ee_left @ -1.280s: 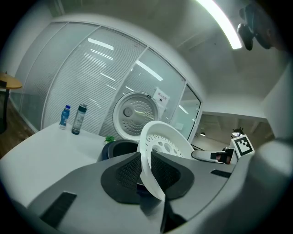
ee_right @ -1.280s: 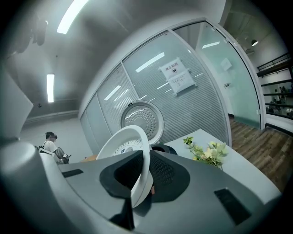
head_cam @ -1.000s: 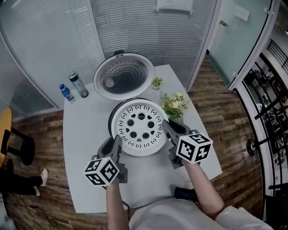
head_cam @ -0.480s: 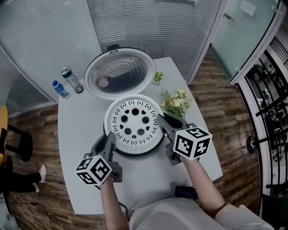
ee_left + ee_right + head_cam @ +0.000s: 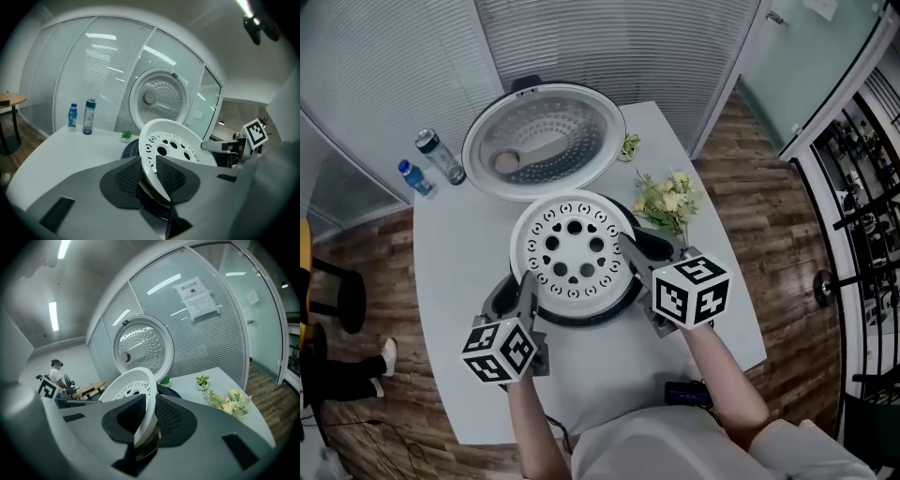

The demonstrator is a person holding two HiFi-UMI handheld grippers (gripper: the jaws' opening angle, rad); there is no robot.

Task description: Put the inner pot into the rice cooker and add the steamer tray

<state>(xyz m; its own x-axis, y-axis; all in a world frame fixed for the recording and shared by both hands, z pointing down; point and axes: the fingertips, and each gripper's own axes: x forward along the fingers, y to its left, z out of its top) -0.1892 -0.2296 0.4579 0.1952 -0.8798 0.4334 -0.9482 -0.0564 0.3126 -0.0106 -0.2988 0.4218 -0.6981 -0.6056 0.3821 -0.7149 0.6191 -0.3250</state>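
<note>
Left tool [image 5: 526,284] pinches the tray [image 5: 572,251] rim but its jaws have just been opening, right tool [image 5: 629,253] grips the opposite rim — uneven release could tip the tray askew in the cooker [image 5: 581,320].

Print on the wall notice [image 5: 196,296] is unreadable

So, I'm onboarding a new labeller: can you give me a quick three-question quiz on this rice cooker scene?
1. True or false: the rice cooker's lid is shut.
2. What is the right gripper clamped on? A a bottle; B the steamer tray's rim; C the flowers.
3. How many bottles stand on the table?
Key: 1 false, it stands open; 2 B; 3 two.
</note>
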